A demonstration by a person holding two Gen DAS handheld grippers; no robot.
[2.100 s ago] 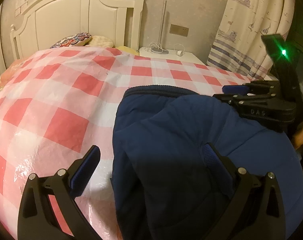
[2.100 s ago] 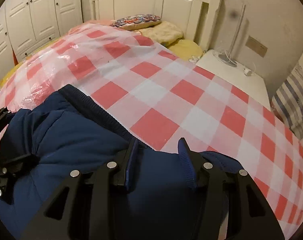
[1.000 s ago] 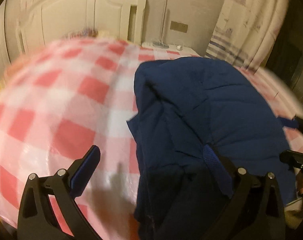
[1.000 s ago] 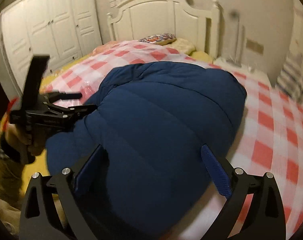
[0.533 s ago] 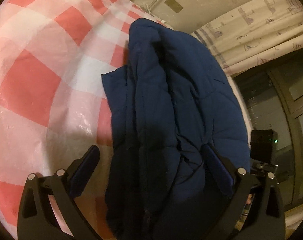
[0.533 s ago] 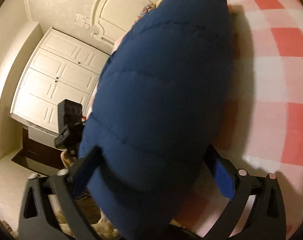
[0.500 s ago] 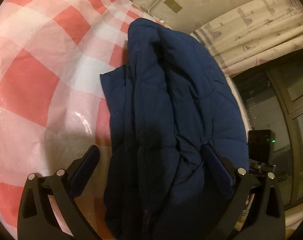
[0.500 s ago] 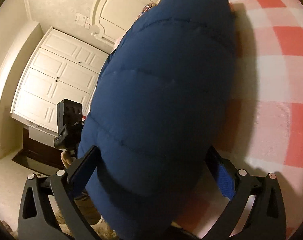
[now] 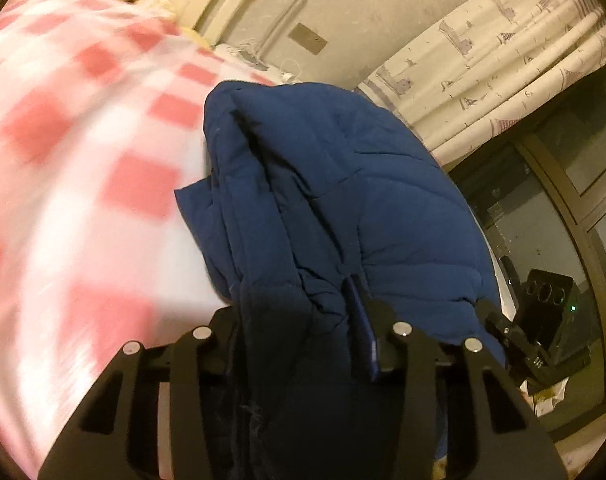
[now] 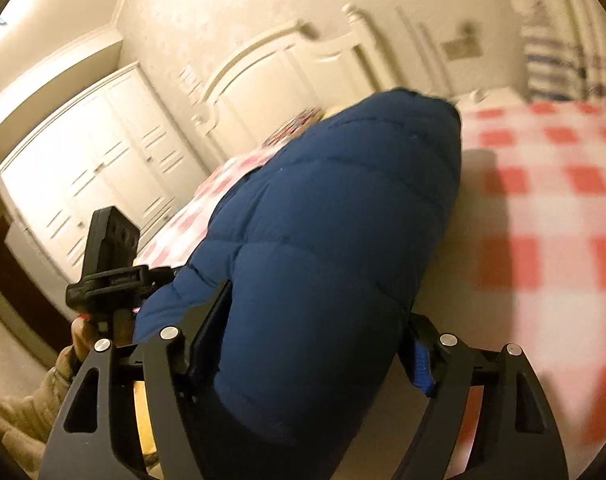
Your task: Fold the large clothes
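Left gripper (image 9: 299, 320) is clamped on the near edge of the blue padded jacket (image 9: 343, 184), which extends ahead of it. Right gripper (image 10: 315, 344) grips the opposite near edge, bulk lying forward on the checked bedspread (image 10: 543, 208).

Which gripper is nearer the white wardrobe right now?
Left. In the right wrist view the left gripper sits at the jacket's wardrobe-side edge, toward the white wardrobe; the right gripper clamps the jacket's other side, farther from it.

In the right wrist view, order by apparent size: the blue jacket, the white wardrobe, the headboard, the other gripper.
1. blue jacket, though it lies nearest the camera
2. white wardrobe
3. headboard, close to the wardrobe, so unsure
4. left gripper
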